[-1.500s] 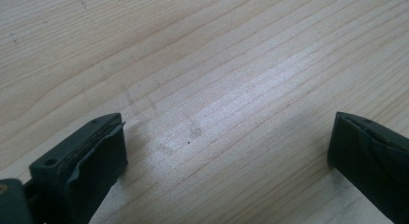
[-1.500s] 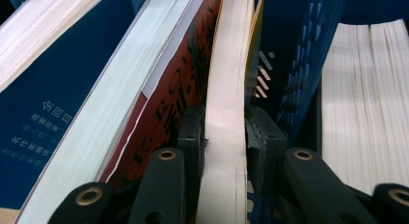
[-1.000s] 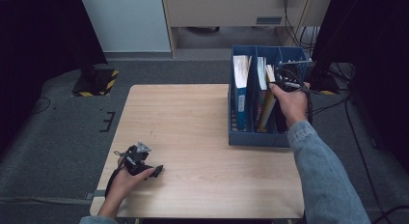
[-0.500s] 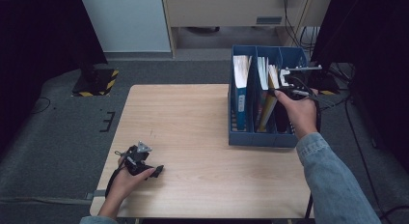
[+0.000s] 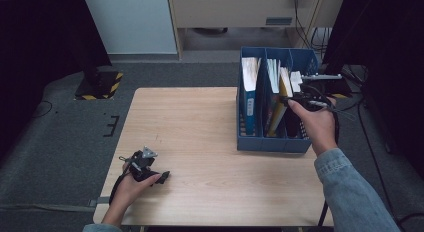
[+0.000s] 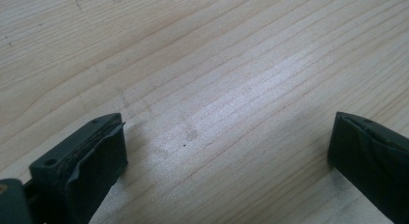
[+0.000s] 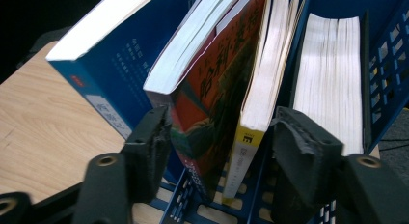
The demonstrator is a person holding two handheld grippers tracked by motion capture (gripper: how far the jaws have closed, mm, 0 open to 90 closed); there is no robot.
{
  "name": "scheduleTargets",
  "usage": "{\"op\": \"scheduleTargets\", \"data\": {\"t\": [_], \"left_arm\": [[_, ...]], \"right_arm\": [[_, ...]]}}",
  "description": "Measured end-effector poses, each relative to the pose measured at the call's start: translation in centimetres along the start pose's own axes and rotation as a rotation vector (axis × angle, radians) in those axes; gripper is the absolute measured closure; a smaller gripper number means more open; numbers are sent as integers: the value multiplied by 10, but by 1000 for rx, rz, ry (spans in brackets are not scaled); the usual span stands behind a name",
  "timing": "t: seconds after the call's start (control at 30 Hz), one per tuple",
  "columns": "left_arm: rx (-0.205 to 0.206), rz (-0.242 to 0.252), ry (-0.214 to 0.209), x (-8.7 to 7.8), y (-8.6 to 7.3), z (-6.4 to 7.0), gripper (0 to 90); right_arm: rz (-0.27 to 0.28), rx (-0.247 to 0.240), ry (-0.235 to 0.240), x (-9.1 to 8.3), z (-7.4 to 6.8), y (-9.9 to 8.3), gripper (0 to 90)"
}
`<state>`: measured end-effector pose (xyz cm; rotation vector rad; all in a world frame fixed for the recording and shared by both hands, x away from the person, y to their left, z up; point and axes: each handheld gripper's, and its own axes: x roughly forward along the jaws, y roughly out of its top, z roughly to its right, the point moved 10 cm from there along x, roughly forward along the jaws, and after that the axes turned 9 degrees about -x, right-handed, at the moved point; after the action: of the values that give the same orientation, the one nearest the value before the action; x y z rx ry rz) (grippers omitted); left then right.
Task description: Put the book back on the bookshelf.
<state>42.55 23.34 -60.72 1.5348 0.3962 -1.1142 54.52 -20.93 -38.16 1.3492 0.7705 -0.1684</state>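
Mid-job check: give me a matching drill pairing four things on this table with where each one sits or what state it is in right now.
Things:
1. left gripper
2. right gripper
3. blue-covered book
4. yellow-spined book

Places or states:
A. between two open jaws, with the red-covered book beside it
B. open over bare wood near the table's near left corner
C. leftmost book in the blue file rack
D. open at the rack, jaws either side of two books

Pairs: 1-B, 2-D, 3-C, 4-A
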Motion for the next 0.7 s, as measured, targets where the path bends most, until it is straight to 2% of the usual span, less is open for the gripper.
{"op": "scheduleTargets", "data": {"t": [0.2,0.3,0.57,0.7], "left_arm": [[-1,2,0,0,0,0,0],[-4,5,0,0,0,1,0],[-4,6,-1,0,0,1,0],[-1,2,0,0,0,1,0]], "right_arm": [[40,-18,24,-5,-7,-1,279],[71,-47,42,-7,-16,-3,212],[85,-111,45,-11,-34,-18,114],[80,-116,60,-12,-43,-28,95]]}}
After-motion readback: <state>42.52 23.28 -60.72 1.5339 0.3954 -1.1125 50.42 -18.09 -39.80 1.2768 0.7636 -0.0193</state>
